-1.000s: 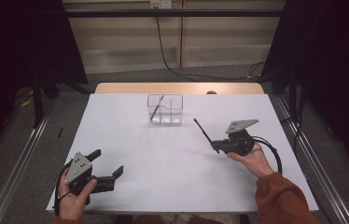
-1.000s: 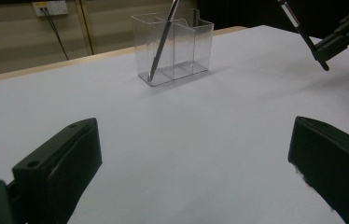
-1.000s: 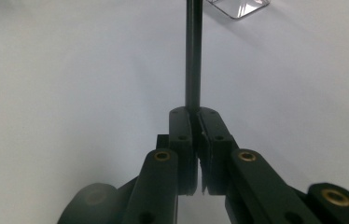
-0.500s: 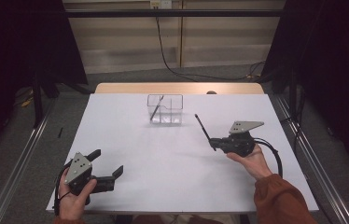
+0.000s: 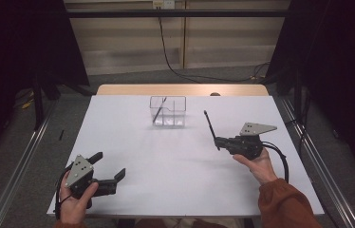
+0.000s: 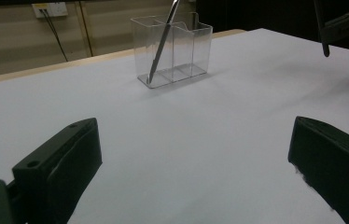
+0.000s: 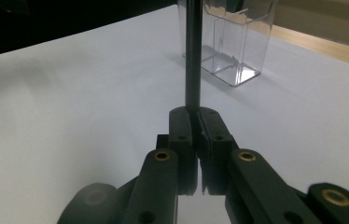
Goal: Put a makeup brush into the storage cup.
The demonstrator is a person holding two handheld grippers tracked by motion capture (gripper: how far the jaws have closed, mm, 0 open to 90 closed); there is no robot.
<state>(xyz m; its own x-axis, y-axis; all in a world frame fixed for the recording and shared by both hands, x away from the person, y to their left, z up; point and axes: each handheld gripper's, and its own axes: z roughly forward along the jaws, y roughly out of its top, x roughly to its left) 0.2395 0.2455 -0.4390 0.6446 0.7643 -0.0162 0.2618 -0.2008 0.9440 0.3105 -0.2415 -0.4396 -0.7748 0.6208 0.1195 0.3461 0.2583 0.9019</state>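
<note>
A clear plastic holder (image 5: 168, 111) with compartments stands at the far middle of the white table (image 5: 175, 180). A slim silvery pen (image 5: 159, 110) leans in its left compartment. My right gripper (image 5: 218, 141), at the right of the table, is shut on a black pen (image 5: 210, 126) that points up and away toward the holder. In the right gripper view the jaws (image 7: 196, 121) clamp the black pen (image 7: 192, 56) and the holder (image 7: 238, 42) stands just beyond. My left gripper (image 5: 109, 164) rests open at the near left, nothing between its jaws (image 6: 195, 135); the holder (image 6: 172, 51) lies ahead.
The table's wooden far edge (image 5: 180, 89) shows behind the white sheet. Metal rails (image 5: 19, 161) run along both sides on the floor. A black cable (image 5: 171, 57) hangs down the back wall. Dark curtains flank the table.
The black pen's free tip has swung slightly up and toward the holder in my right gripper. The left gripper has stayed put.
</note>
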